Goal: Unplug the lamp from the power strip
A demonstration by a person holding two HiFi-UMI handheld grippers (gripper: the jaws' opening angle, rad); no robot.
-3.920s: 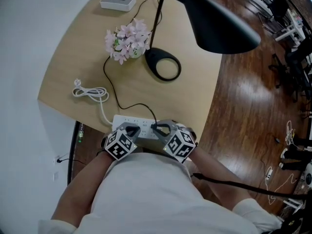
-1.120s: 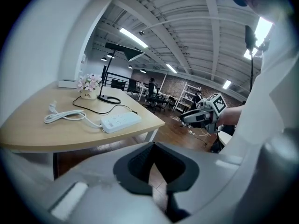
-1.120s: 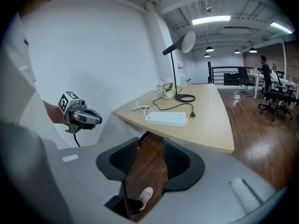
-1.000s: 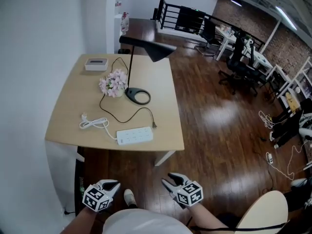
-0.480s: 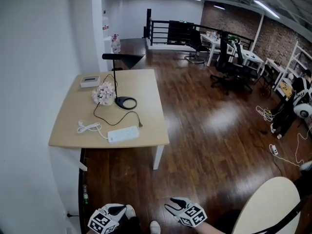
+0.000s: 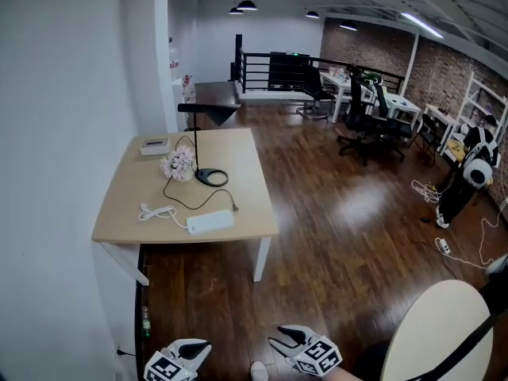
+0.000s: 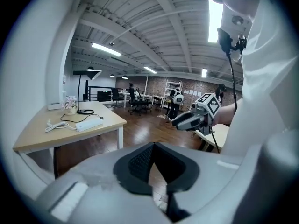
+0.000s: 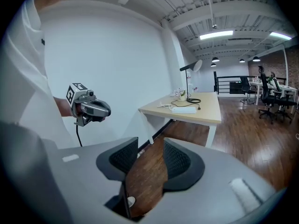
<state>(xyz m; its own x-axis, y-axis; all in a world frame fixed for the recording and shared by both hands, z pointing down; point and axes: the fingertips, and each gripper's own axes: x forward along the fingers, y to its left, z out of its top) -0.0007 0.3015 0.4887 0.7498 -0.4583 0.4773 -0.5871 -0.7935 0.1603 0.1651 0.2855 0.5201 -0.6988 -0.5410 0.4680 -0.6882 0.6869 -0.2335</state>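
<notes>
The black lamp (image 6: 212,178) stands on the wooden table (image 6: 246,173) far ahead of me. Its black cord runs to a plug (image 6: 235,209) that lies loose on the tabletop, just right of the white power strip (image 6: 210,221). Both grippers hang low over the floor, well short of the table. My left gripper (image 6: 200,348) has its fingertips together and holds nothing. My right gripper (image 6: 282,340) is open and empty. The left gripper view shows the strip (image 7: 88,123) in the distance, and so does the right gripper view (image 8: 183,109).
A pink flower pot (image 6: 178,163), a white box (image 6: 154,144) and the strip's coiled white cord (image 6: 157,211) lie on the table. A white wall runs along the left. A round pale tabletop (image 6: 444,324) is at the lower right. Office chairs (image 6: 361,125) stand far back.
Earlier both grippers were at the power strip with the lamp's plug. Since then I have backed far away from the table, and the plug now lies free beside the strip.
</notes>
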